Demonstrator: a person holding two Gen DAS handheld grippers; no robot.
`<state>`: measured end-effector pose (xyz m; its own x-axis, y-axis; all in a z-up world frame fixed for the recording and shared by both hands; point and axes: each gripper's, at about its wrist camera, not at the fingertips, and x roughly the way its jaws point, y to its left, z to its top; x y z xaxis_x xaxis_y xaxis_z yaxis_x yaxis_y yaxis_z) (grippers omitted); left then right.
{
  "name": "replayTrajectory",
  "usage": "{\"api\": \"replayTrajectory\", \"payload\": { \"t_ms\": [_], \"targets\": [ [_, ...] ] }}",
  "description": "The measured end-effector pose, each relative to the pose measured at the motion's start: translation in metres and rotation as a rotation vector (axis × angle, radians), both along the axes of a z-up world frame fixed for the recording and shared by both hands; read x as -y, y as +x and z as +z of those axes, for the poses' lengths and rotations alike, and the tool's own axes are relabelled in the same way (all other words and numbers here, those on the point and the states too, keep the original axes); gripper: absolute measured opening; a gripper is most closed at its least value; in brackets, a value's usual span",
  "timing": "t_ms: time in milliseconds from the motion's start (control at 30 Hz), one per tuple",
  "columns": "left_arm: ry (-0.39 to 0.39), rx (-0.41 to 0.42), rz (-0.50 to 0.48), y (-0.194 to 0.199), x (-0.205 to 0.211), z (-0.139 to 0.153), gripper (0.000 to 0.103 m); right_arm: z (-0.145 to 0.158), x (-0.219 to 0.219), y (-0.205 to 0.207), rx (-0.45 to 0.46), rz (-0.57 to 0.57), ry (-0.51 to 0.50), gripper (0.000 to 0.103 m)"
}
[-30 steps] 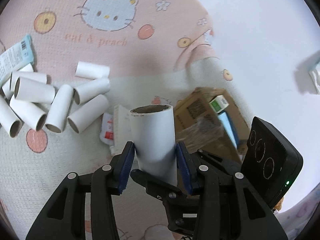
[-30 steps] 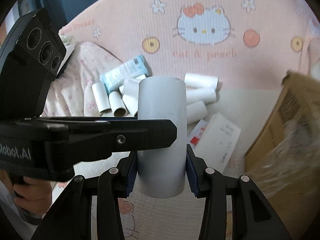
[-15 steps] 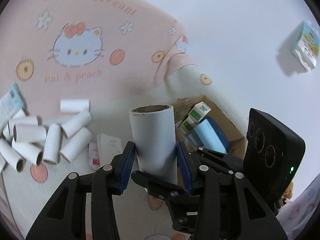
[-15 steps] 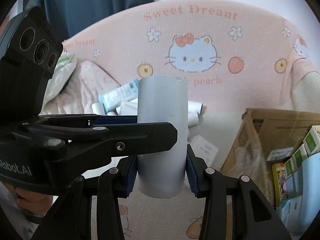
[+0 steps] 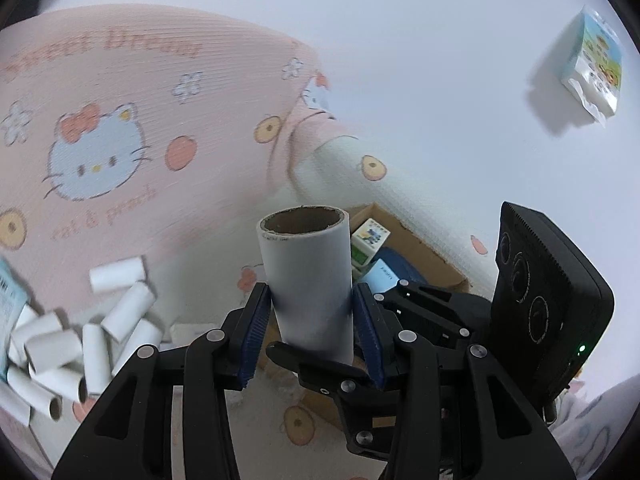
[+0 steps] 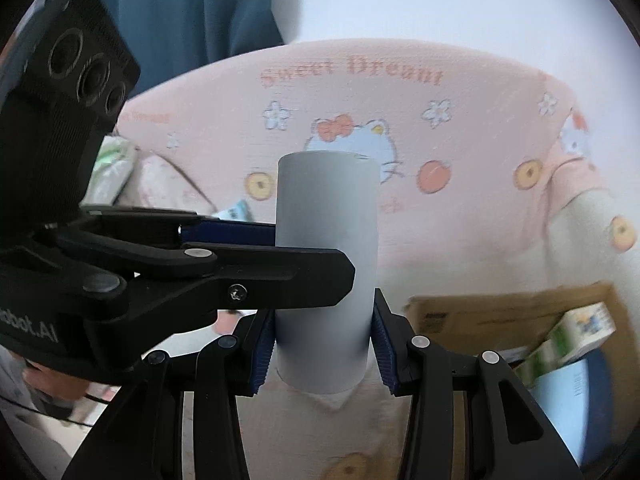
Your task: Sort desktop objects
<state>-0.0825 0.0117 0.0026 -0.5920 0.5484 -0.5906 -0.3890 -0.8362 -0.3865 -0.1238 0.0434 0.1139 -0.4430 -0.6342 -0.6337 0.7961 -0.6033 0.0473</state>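
Observation:
A white cardboard tube stands upright, held by both grippers at once, high above the bed. My left gripper is shut on it, and its fingers cross the tube from the left in the right wrist view. My right gripper is shut on the same tube lower down. Several more white tubes lie in a heap at the lower left. An open cardboard box holding small cartons sits below and right of the tube; it also shows in the right wrist view.
A pink Hello Kitty blanket covers the bed. A white wall rises behind, with a small printed packet hanging on it. A blue curtain hangs at the upper left. A blue packet lies by the tube heap.
Both grippers have risen together with the tube and tilted upward. The tube heap and box have dropped lower in view and more wall shows.

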Motion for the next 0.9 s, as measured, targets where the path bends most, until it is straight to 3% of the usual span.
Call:
{"api": "replayTrajectory", "payload": {
  "t_ms": [400, 900],
  "targets": [
    [-0.009, 0.001, -0.075, -0.028, -0.046, 0.017, 0.046, 0.026, -0.027, -0.039, -0.010, -0.071, 0.072, 0.041],
    [0.049, 0.344, -0.191, -0.089, -0.109, -0.031, 0.046, -0.010, -0.084, -0.083, 0.122, -0.168, 0.182, 0.041]
  ]
}}
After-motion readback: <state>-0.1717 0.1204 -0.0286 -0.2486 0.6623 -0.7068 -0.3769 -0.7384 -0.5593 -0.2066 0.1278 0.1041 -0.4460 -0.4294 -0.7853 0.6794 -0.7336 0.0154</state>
